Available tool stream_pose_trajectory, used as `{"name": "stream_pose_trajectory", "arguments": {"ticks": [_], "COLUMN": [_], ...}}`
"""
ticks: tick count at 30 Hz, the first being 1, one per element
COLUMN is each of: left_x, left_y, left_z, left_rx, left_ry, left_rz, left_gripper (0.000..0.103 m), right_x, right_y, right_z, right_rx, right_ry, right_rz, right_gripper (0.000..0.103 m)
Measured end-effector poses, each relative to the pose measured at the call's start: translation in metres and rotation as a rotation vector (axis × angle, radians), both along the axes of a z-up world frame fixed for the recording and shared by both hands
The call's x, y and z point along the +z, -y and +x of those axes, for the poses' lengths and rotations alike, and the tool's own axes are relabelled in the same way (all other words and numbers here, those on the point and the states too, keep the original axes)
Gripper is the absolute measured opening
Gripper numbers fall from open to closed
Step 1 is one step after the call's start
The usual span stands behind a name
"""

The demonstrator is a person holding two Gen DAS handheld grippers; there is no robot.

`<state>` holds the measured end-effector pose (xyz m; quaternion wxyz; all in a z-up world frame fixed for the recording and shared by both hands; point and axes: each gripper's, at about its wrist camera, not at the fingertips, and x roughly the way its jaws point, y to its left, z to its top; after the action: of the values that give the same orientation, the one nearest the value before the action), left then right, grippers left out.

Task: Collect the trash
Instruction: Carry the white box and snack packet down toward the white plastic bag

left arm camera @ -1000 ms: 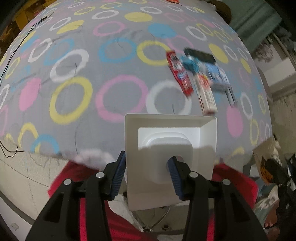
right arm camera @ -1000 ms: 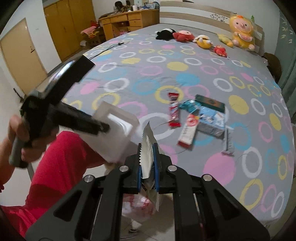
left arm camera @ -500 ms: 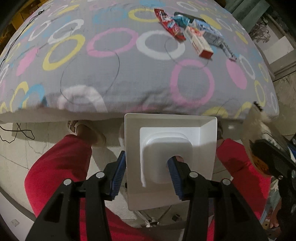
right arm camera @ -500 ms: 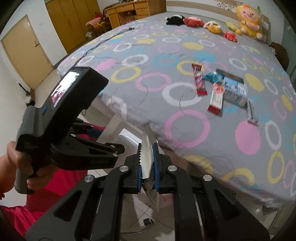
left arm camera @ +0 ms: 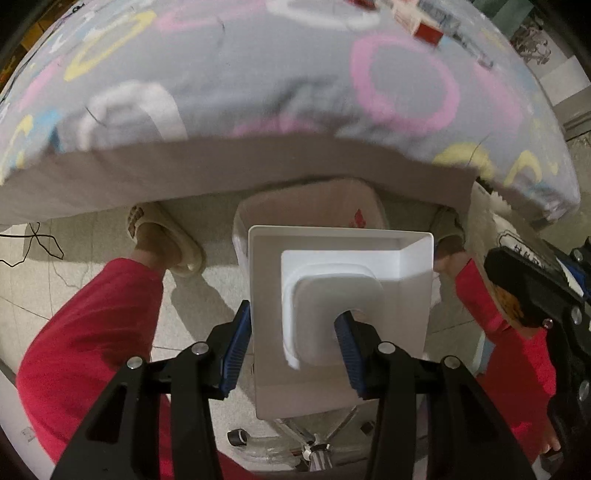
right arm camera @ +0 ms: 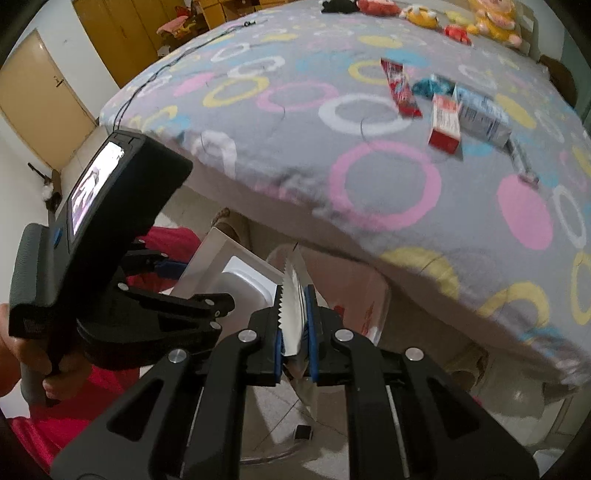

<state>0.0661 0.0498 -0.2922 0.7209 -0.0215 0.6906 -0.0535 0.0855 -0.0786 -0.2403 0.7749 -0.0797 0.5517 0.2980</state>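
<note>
My left gripper (left arm camera: 291,343) is shut on a white plastic tray (left arm camera: 402,266), held over a trash bin (left arm camera: 306,206) lined with a clear bag, standing on the floor by the bed edge. My right gripper (right arm camera: 294,334) is shut on a silver wrapper with a serrated edge (right arm camera: 291,295), also above the bin (right arm camera: 354,295). The tray (right arm camera: 225,273) and the left gripper's body (right arm camera: 110,229) show at the left in the right wrist view. More trash lies on the bed: a red wrapper (right arm camera: 400,88), a red and white box (right arm camera: 445,127), a blue and white carton (right arm camera: 484,120).
The bed with a grey ring-patterned cover (right arm camera: 295,122) fills the upper half of both views. The person's red-trousered legs (left arm camera: 96,332) and slippered feet (left arm camera: 166,236) flank the bin. Plush toys (right arm camera: 417,11) sit at the far bed end. A cable (left arm camera: 33,243) lies on the floor.
Both grippers have drawn back off the bed and tilted down toward the floor. The bin has come into view under the tray and wrapper. Both grips are unchanged.
</note>
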Motion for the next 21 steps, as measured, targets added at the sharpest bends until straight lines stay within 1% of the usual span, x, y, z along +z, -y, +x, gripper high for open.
{"name": "stream_pose_trajectory", "arguments": {"ticks": [1,4,6,10,16,18,20,21], "left_x": [-0.008,-0.029,-0.047,-0.073,-0.101,-0.111,-0.114,-0.119], "left_y": [0.001,0.005,0.008,0.016,0.02,0.019,0.02,0.02], "left_z": [-0.001,-0.001,0.004,0.014,0.026,0.03,0.031,0.034], "left_rx": [0.001,0.003,0.013,0.013,0.013,0.022,0.025,0.03], "left_ry": [-0.013,-0.035,-0.064,-0.098,-0.144,-0.166,-0.179,-0.191], "left_rz": [0.007,0.021,0.005,-0.008,-0.028,-0.038,-0.029,-0.034], "left_gripper": [0.045,0.045,0.045,0.045,0.045,0.045,0.045,0.047], "right_x": [-0.009,-0.029,-0.044,-0.078,-0.12,-0.13,-0.142,-0.146], "right_y": [0.001,0.002,0.002,0.004,0.006,0.005,0.006,0.005], "right_z": [0.0,-0.001,-0.001,0.001,0.009,0.011,0.014,0.015], "right_rx": [-0.01,-0.021,-0.025,-0.037,-0.054,-0.053,-0.056,-0.059], "right_ry": [-0.02,-0.039,-0.06,-0.113,-0.164,-0.175,-0.19,-0.195], "right_rz": [0.007,-0.006,-0.015,-0.013,-0.034,-0.041,-0.049,-0.049], "right_gripper": [0.011,0.011,0.011,0.011,0.011,0.011,0.011,0.011]}}
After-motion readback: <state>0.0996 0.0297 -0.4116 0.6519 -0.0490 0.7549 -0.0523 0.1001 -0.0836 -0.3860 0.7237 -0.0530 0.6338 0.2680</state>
